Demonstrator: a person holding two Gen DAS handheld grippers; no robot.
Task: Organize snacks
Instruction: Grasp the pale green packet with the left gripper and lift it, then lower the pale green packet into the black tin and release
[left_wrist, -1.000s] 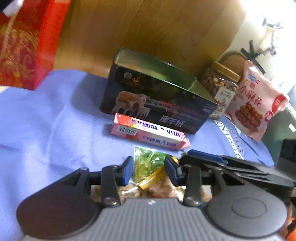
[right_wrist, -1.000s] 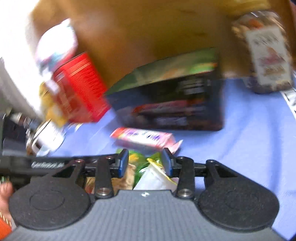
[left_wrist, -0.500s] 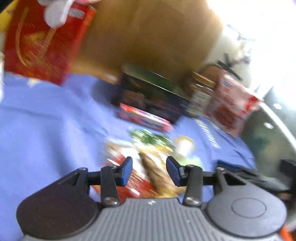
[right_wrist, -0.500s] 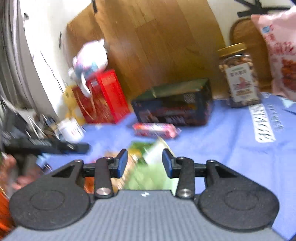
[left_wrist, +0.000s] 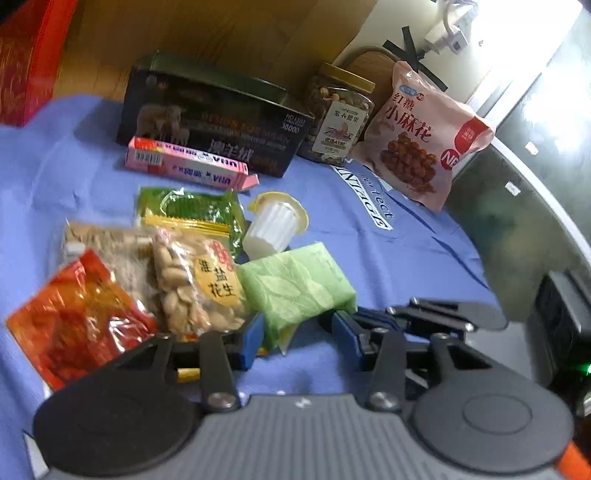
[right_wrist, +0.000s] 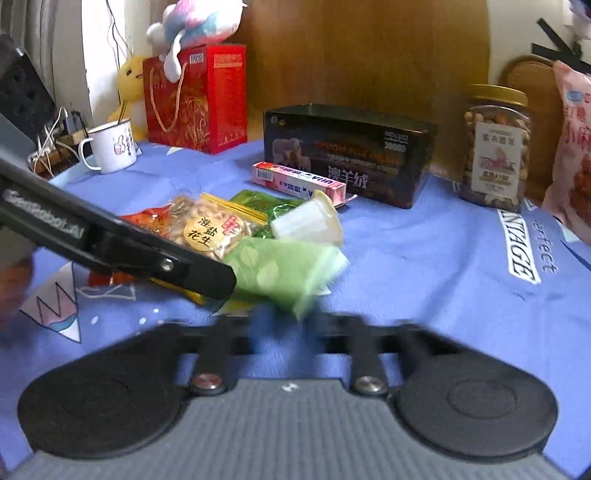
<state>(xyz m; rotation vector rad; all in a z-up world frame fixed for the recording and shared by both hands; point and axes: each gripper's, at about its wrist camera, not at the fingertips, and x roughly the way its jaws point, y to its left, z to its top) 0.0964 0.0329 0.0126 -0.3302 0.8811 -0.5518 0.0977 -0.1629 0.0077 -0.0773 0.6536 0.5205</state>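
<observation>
Now the left gripper (left_wrist: 297, 338) stands open, its blue pads apart, just short of a light-green wrapped packet (left_wrist: 295, 288) lying at twelve o'clock on the blue cloth (left_wrist: 388, 251). Blur hides whether the right gripper (right_wrist: 286, 326) is open.

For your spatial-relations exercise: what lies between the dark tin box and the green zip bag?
The pink candy box lies between dark tin box and green zip bag, seen in both views.
</observation>
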